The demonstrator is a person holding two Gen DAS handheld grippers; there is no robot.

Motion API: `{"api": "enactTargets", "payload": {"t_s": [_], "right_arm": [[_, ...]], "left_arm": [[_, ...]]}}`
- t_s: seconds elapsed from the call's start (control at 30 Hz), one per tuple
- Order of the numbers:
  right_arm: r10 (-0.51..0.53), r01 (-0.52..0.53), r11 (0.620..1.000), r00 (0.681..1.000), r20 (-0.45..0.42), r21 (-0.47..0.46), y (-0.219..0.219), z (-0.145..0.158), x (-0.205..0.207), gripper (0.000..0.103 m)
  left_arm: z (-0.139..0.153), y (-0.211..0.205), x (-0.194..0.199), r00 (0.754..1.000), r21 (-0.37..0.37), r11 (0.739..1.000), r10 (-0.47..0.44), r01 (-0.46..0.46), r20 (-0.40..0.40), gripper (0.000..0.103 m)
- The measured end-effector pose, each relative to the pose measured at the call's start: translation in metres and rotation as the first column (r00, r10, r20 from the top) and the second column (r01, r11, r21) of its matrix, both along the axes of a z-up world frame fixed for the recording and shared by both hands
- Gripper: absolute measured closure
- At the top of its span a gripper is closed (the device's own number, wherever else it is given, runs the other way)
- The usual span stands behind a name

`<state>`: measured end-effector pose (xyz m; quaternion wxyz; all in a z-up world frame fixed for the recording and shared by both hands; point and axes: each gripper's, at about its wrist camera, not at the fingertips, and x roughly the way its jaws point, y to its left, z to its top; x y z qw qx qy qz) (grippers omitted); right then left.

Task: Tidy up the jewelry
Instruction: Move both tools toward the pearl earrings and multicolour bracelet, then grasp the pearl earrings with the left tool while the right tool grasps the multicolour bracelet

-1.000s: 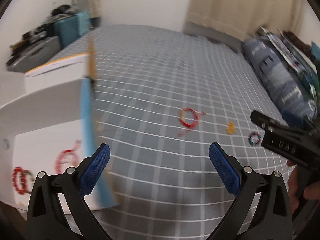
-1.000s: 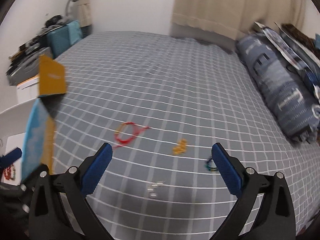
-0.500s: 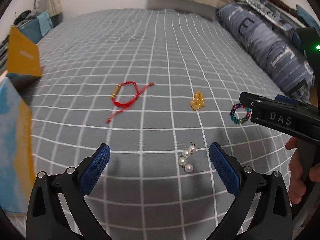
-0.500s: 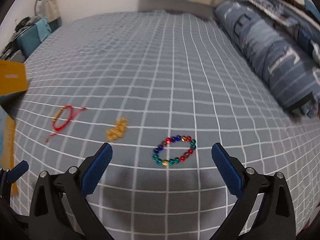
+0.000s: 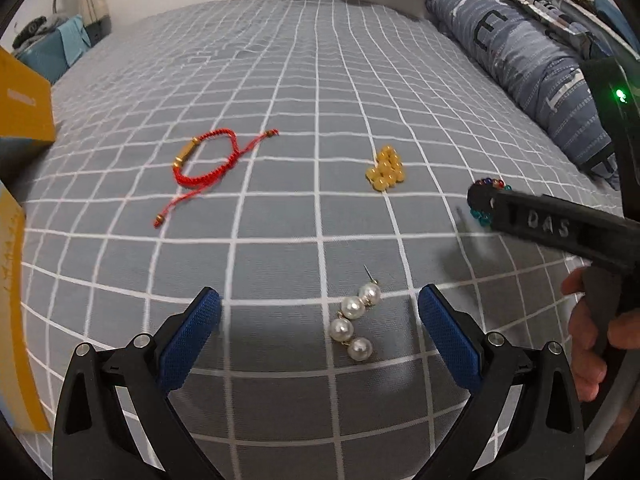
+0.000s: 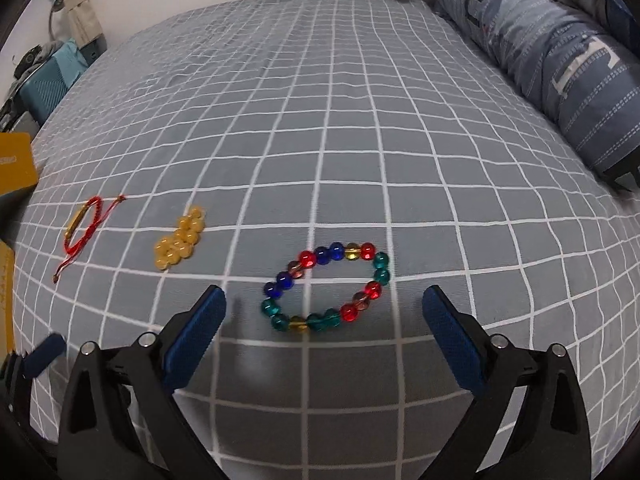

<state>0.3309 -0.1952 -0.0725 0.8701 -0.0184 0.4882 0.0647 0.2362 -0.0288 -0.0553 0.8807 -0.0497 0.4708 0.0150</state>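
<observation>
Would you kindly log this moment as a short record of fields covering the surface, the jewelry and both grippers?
surface: grey checked bedspread
multicoloured bead bracelet: lying flat between the right gripper jaws
pearl earring: lying between the left gripper jaws
yellow bead bracelet: bunched up, untouched
red cord bracelet: leftmost, untouched
left gripper: open, empty
right gripper: open, empty

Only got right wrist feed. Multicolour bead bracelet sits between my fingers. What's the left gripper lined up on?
Observer: The left gripper is open over a pearl earring, which your view lacks.
Operator: Is the earring one piece?
Observer: Four white pearls in a short chain, with a thin pin at the far end.
Operator: How does my gripper look from there?
Observer: The right gripper's black finger covers part of the multicolour bead bracelet; a hand grips its handle.
</observation>
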Motion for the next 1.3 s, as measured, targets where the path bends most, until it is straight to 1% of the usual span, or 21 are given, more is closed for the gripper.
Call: {"api": "enactTargets", "payload": {"t_s": [0.07, 0.2, 0.23, 0.27, 0.3, 0.37, 0.43, 0.57, 0.6, 0.63, 0.67, 0.7, 0.73, 0.77, 0.83, 0.87, 0.9, 0.97, 1.3], "right_arm": [[-0.005, 0.005, 1.0, 1.0, -0.011, 0.016, -0.002, -0.003, 0.005, 0.015], [-0.002, 0.002, 1.0, 1.0, -0.029, -0.001, 0.001, -0.012, 0.009, 0.023], [-0.003, 0.003, 1.0, 1.0, -0.031, 0.0, 0.001, -0.013, 0.009, 0.024], [-0.004, 0.004, 1.0, 1.0, -0.029, 0.001, 0.001, -0.013, 0.009, 0.029], [-0.004, 0.004, 1.0, 1.0, -0.027, 0.004, 0.001, -0.013, 0.009, 0.031], [-0.001, 0.002, 1.0, 1.0, -0.028, 0.018, 0.001, -0.012, 0.009, 0.041], [-0.002, 0.002, 1.0, 1.0, -0.026, 0.019, -0.001, -0.012, 0.009, 0.047], [-0.01, 0.01, 1.0, 1.0, -0.022, 0.026, -0.002, -0.012, 0.008, 0.061], [-0.012, 0.012, 1.0, 1.0, -0.023, 0.027, -0.003, -0.011, 0.009, 0.063], [-0.014, 0.015, 0.999, 1.0, -0.022, 0.029, -0.003, -0.011, 0.008, 0.067], [-0.015, 0.016, 0.999, 1.0, -0.021, 0.034, -0.003, -0.011, 0.008, 0.074], [-0.016, 0.017, 0.999, 1.0, -0.02, 0.038, -0.004, -0.011, 0.008, 0.077], [-0.02, 0.021, 0.999, 1.0, -0.019, 0.041, -0.004, -0.011, 0.008, 0.085], [-0.024, 0.025, 0.999, 1.0, -0.019, 0.048, -0.005, -0.011, 0.008, 0.085], [-0.035, 0.037, 0.996, 0.999, -0.02, 0.08, -0.008, -0.009, 0.008, 0.087], [-0.037, 0.038, 0.996, 0.999, -0.02, 0.086, -0.009, -0.009, 0.008, 0.089], [-0.038, 0.04, 0.995, 0.999, -0.02, 0.095, -0.009, -0.008, 0.007, 0.094], [-0.039, 0.041, 0.993, 0.999, -0.017, 0.109, -0.01, -0.006, 0.007, 0.094], [-0.045, 0.045, 0.993, 0.999, 0.005, 0.105, -0.01, 0.0, 0.002, 0.094]], "left_arm": [[-0.003, -0.002, -0.001, 1.0, 0.011, 1.0, 0.005, -0.005, 0.003, 0.006], [-0.005, -0.005, -0.003, 1.0, 0.024, 1.0, 0.003, -0.003, 0.012, 0.008], [-0.005, -0.004, -0.003, 1.0, 0.028, 1.0, 0.003, -0.003, 0.01, 0.01], [-0.005, -0.005, -0.003, 1.0, 0.034, 0.999, 0.004, -0.004, 0.005, 0.016], [-0.005, -0.004, -0.003, 1.0, 0.04, 0.999, 0.007, -0.007, 0.001, 0.019], [-0.004, -0.002, -0.003, 1.0, 0.033, 0.999, 0.023, -0.023, -0.002, 0.025], [-0.003, 0.0, -0.004, 0.999, 0.033, 0.999, 0.031, -0.031, -0.003, 0.029], [-0.002, 0.003, -0.005, 0.999, 0.043, 0.998, 0.047, -0.047, -0.006, 0.042], [-0.001, 0.003, -0.005, 0.999, 0.045, 0.998, 0.051, -0.051, -0.008, 0.045], [-0.001, 0.005, -0.006, 0.998, 0.044, 0.997, 0.057, -0.057, -0.008, 0.047], [0.0, 0.006, -0.006, 0.998, 0.044, 0.997, 0.062, -0.061, -0.008, 0.053], [0.001, 0.008, -0.006, 0.998, 0.042, 0.997, 0.064, -0.064, -0.007, 0.071], [0.001, 0.008, -0.006, 0.999, 0.036, 0.998, 0.053, -0.053, -0.012, 0.085], [0.001, 0.008, -0.006, 0.999, 0.031, 0.999, 0.046, -0.045, -0.019, 0.092], [0.003, 0.01, -0.006, 0.999, 0.008, 0.999, 0.044, -0.044, -0.017, 0.092], [0.004, 0.011, -0.006, 0.999, 0.0, 0.999, 0.04, -0.04, -0.019, 0.092], [0.004, 0.011, -0.007, 0.999, 0.0, 0.999, 0.038, -0.038, -0.018, 0.092], [0.006, 0.01, -0.008, 0.999, 0.002, 0.999, 0.034, -0.034, -0.012, 0.093], [0.014, 0.012, -0.013, 1.0, -0.007, 1.0, 0.025, -0.025, 0.012, 0.092]]}}
